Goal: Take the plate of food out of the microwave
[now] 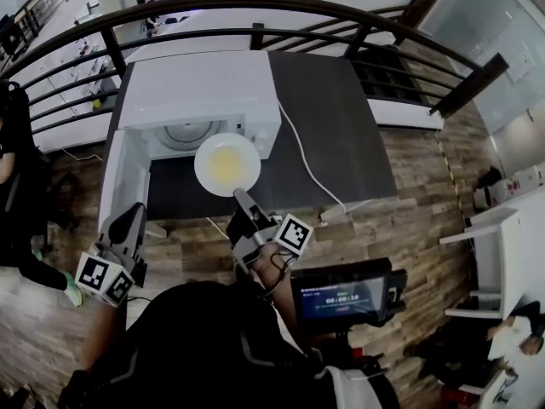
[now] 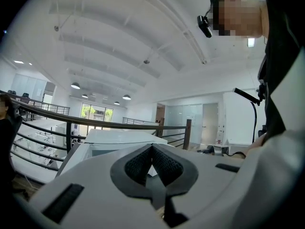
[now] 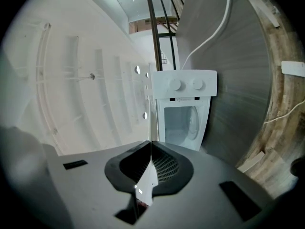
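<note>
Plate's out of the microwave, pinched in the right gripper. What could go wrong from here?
1. The right gripper grips the plate only at its near rim. The rest hangs free, so it could tip and spill the food.
2. The microwave door stands open beside the left gripper; a swing that way could hit it.
3. A white cable crosses the table at right and might snag the plate.

One microwave (image 1: 200, 100) and one plate (image 1: 205, 165) (with food (image 1: 227, 164)).
</note>
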The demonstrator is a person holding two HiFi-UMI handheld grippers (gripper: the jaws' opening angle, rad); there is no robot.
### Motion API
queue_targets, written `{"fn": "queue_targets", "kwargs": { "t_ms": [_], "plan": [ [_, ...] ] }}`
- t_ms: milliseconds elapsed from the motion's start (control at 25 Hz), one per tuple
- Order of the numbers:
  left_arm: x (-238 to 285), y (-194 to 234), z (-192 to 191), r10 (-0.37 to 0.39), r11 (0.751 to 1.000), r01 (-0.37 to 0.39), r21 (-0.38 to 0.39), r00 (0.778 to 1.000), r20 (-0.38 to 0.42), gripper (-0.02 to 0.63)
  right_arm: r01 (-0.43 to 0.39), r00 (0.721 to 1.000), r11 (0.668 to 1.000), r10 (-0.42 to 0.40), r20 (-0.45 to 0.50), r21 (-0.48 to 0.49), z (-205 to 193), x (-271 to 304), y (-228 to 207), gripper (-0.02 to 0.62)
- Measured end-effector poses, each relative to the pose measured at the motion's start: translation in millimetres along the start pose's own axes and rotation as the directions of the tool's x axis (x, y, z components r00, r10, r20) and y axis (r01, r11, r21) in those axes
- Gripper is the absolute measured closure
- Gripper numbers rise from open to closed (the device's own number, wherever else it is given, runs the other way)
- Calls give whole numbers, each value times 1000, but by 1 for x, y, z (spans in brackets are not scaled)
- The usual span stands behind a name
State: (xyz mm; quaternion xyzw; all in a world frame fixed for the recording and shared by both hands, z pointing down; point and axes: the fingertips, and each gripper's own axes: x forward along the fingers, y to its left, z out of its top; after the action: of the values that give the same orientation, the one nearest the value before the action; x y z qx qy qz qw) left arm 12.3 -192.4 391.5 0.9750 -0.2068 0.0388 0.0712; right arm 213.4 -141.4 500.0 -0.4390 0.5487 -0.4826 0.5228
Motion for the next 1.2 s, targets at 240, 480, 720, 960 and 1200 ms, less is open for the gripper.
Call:
{"fn": "queue_targets", "kwargs": {
  "t_ms": [240, 480, 720, 960, 1200],
  "plan": [
    [9, -1, -5, -18, 1000, 18, -3, 1000, 0, 603, -1, 1000, 1000, 1, -7, 8, -3, -1, -2, 588],
    [11, -4, -5, -19, 1000, 19, -9, 1000, 2, 603, -14, 1000, 1000, 14, -22, -3, -9, -1, 1, 588],
    [9, -7, -5, -17, 1000, 17, -11, 1000, 6, 603, -13, 1000, 1000, 13, -22, 12, -10, -2, 0, 588],
    [9, -4, -5, -6, 1000, 7, -14, 1000, 6, 604, -19, 999, 1000, 19, -26, 3, -8, 0, 3, 588],
    [11, -7, -5, -7, 1000, 7, -21, 1000, 9, 603, -13, 999, 1000, 13, -31, -2, -6, 0, 2, 588]
  ]
}}
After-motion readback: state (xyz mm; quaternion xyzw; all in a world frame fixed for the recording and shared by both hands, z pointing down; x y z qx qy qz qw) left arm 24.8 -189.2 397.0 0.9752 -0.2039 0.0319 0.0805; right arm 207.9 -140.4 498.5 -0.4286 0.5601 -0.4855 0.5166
